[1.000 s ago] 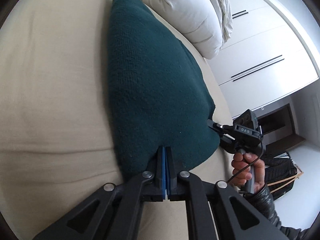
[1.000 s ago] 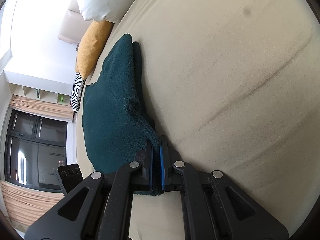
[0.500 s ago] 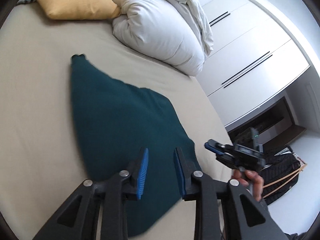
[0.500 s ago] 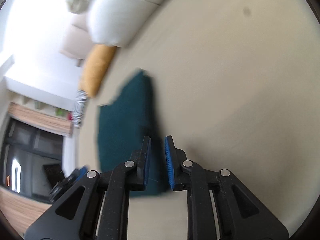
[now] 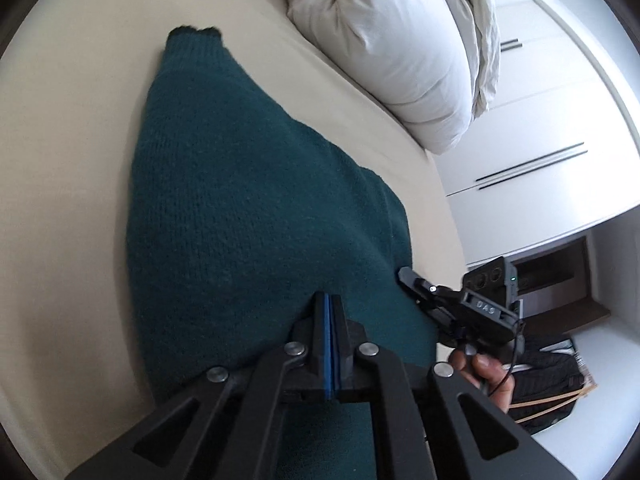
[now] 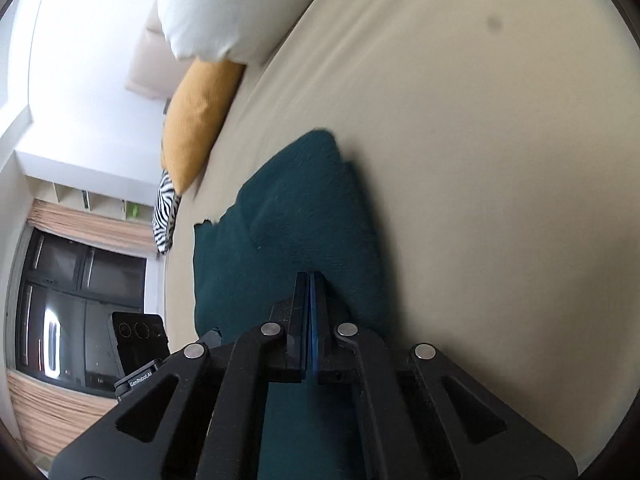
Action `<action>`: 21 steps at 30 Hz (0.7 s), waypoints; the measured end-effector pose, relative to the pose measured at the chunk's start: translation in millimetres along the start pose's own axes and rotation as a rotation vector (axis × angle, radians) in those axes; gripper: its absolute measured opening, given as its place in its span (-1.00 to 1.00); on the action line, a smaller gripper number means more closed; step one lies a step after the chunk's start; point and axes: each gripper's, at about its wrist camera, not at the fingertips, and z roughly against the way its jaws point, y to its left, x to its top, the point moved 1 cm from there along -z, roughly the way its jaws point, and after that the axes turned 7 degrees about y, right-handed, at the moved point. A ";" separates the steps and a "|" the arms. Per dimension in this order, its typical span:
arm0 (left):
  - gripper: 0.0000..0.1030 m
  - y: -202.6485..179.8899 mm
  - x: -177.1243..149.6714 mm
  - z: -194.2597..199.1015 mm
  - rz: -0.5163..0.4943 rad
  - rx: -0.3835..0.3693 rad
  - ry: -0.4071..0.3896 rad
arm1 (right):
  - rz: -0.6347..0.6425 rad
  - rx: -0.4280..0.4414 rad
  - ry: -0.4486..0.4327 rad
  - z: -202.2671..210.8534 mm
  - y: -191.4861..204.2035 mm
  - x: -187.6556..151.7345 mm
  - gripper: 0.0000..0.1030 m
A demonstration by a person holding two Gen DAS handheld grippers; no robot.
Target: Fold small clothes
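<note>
**Clerk:** Bedroom, beige bed sheet (image 5: 60, 200) as work surface. Item one: dark green knitted sweater (image 5: 240, 208), lying flat and partly folded on the sheet, narrow end toward the white pillow (image 5: 400, 60), broad end under your two tools. Item two: left gripper (image 5: 328, 304), jaws fully together, tips down in the knit. Item three: right gripper (image 6: 312, 284), jaws likewise together, at the sweater's other near corner. Whether either has a pinch of knit between its pads cannot be told.

**Checker:** Step in hand, by my reading: you take the near edge at both corners to carry it over.

**Clerk:** Agreed. Notes for doing it well:
- Check that each pinch catches every layer at its corner, not just the top one.
- Lift both hands evenly, so the edge stays straight between them.
- Carry it low toward the narrow end, lay it down edge on edge, then let go.
- Knit is soft and stretchy, so pull gently or it will skew.

**Checker:** Changes against the earlier frames?

**Clerk:** Half a second ago both pairs of jaws stood apart, clear of the fabric, with the sweater further ahead of you. A second ago they were closed at its near edge, as now.
</note>
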 end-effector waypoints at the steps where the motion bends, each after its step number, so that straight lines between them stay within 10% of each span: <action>1: -0.88 -2.0 0.7 -0.6 -0.005 0.008 -0.001 | -0.007 -0.008 -0.014 6.6 -4.1 -1.4 -1.00; 5: -0.87 -2.0 -2.4 -1.3 -0.013 0.004 0.002 | -0.024 -0.098 -0.100 40.5 4.4 3.4 -0.84; 8: -0.87 -2.7 -5.9 -0.5 -0.038 0.038 -0.009 | 0.067 -0.007 -0.067 45.4 37.3 14.7 -0.84; 14: -0.87 -9.4 -5.6 -2.6 -0.090 0.105 -0.005 | 0.194 -0.089 0.162 -45.1 89.5 26.5 -0.84; 21: -0.86 -12.2 -3.5 -8.1 -0.145 0.142 -0.008 | 0.127 -0.085 0.127 -74.0 61.9 51.6 -1.00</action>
